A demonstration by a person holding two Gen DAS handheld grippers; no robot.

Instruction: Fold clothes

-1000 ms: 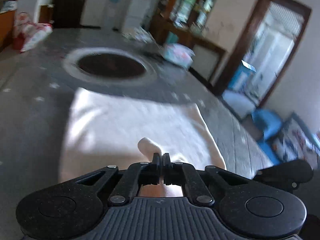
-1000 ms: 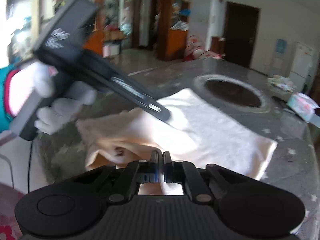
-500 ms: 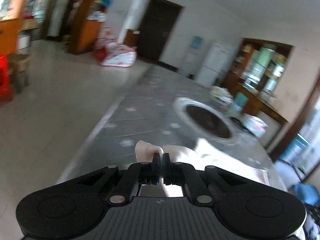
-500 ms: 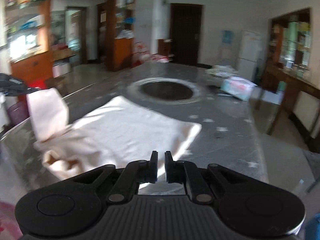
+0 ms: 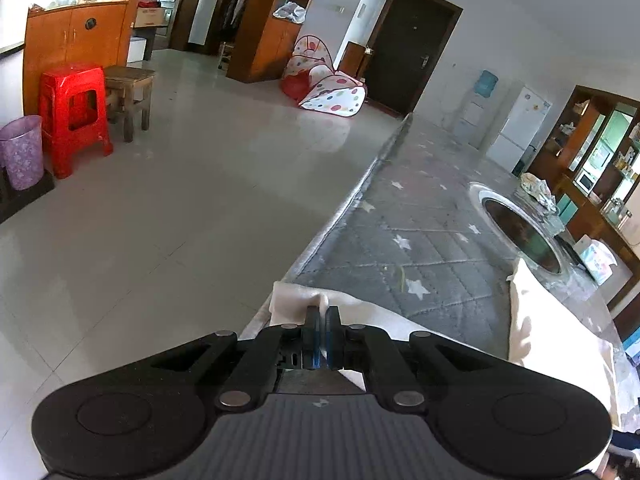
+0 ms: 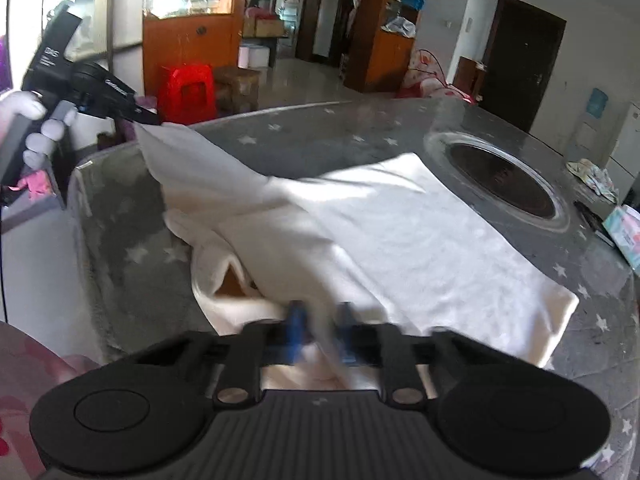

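A cream garment lies spread on the grey star-patterned table. My left gripper is shut on one end of it, held out at the table's left edge. In the right wrist view the left gripper shows at upper left in a white-gloved hand, with the cloth stretched up to it. My right gripper sits low over the garment's near edge. Its jaws stand apart, and a blurred fold of cloth runs between them.
A round dark inset sits in the table beyond the garment. A tissue pack and a crumpled rag lie at the far right. Off the left edge are tiled floor, a red stool, a purple bin and a spotted play tent.
My left gripper carried its end of the garment leftwards to the table's edge. My right gripper let go, swung away, then came back with its jaws apart around a fold.
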